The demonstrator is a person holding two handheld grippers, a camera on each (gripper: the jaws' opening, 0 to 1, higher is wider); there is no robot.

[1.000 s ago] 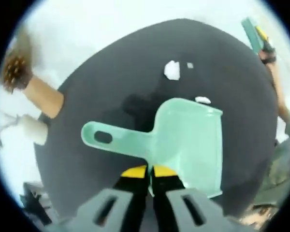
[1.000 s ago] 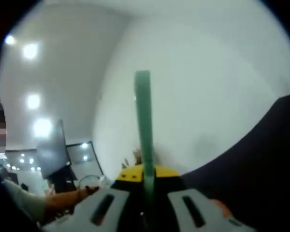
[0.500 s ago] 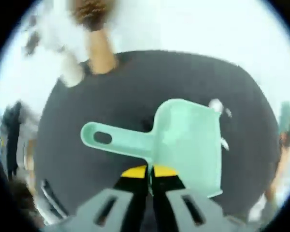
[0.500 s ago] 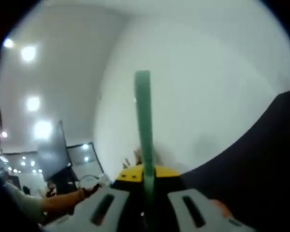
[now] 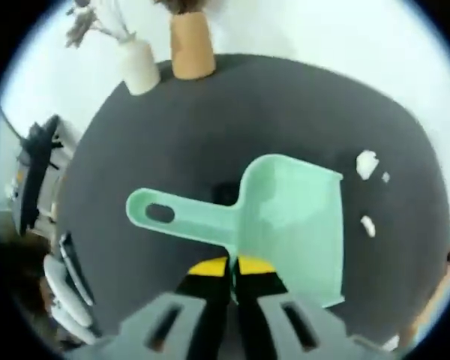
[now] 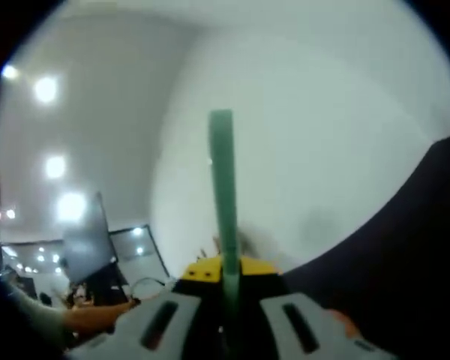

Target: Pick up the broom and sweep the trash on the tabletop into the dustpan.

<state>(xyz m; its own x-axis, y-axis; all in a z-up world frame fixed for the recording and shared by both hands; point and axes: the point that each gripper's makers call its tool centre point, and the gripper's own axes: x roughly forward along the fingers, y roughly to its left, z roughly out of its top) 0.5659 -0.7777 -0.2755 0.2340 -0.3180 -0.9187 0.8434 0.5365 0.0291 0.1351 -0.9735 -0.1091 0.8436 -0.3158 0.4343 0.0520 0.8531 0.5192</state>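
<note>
A: Swinging round, the left gripper's view has turned: a second ago the white vase (image 5: 140, 64) and tan pot (image 5: 191, 51) sat at the far left edge, and now they stand at the top of the dark round table (image 5: 172, 157). The camera moved, not the things.

B: And the dustpan (image 5: 285, 221)?

A: Same place in that view all along. The left gripper (image 5: 232, 270) has its jaws pressed together on the pan's near edge, just where the handle joins. So the pan travels with the hand.

B: What about the trash?

A: White scraps (image 5: 367, 165). Earlier they lay beyond the pan's far edge; now they sit off its right side, near but not touching. None seems to be in the pan yet.

B: Going right, then, to the other view?

A: Hardly any change. The right gripper (image 6: 226, 289) pinches the green broom handle (image 6: 223, 195), which rises straight up against a pale wall. The bristles are out of sight.

B: So where does that leave the job?

A: My guess: broom picked up, pan being lined up, sweeping not begun. The pan's mouth probably needs to face the scraps before the broom comes down
</note>
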